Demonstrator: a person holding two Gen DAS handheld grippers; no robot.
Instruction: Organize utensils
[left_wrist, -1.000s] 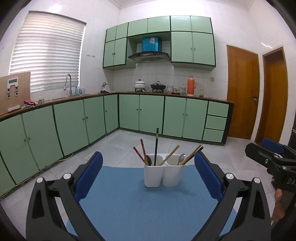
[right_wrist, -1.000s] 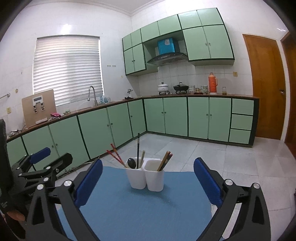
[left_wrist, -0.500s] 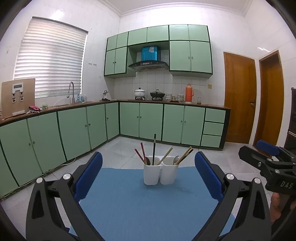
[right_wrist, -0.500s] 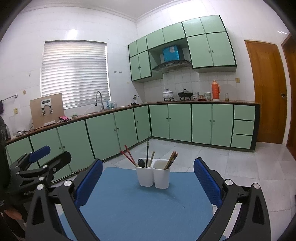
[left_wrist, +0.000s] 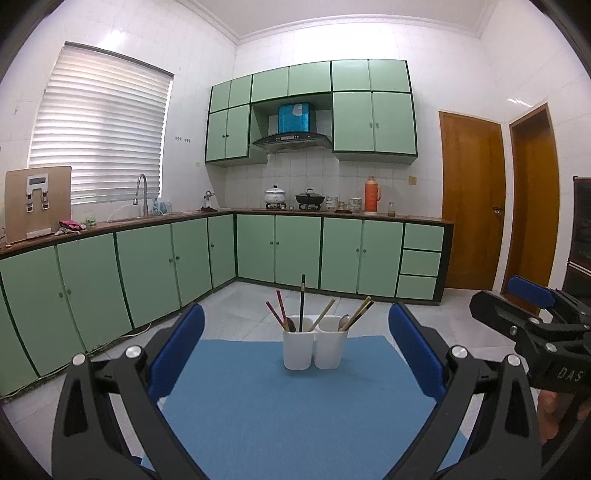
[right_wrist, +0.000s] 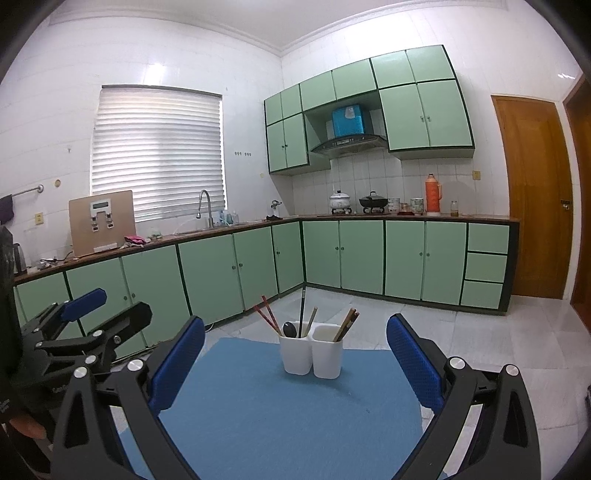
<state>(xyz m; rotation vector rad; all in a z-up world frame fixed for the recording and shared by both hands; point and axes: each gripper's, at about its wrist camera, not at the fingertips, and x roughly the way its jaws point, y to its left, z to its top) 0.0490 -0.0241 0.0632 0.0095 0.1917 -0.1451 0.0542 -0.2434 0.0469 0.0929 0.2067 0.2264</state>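
Left wrist: my left gripper is wide, empty; white holder dead ahead on the blue mat, utensils upright, fanned. Right wrist: my right gripper is wide, empty; holder slightly left of centre. Neither arm clearly nearer.

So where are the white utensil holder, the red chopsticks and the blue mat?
white utensil holder (left_wrist: 297, 350): left wrist view, front wall of its left cup.
red chopsticks (right_wrist: 266, 316): right wrist view, mid-shaft above the rim.
blue mat (left_wrist: 295, 413): left wrist view, bare middle.
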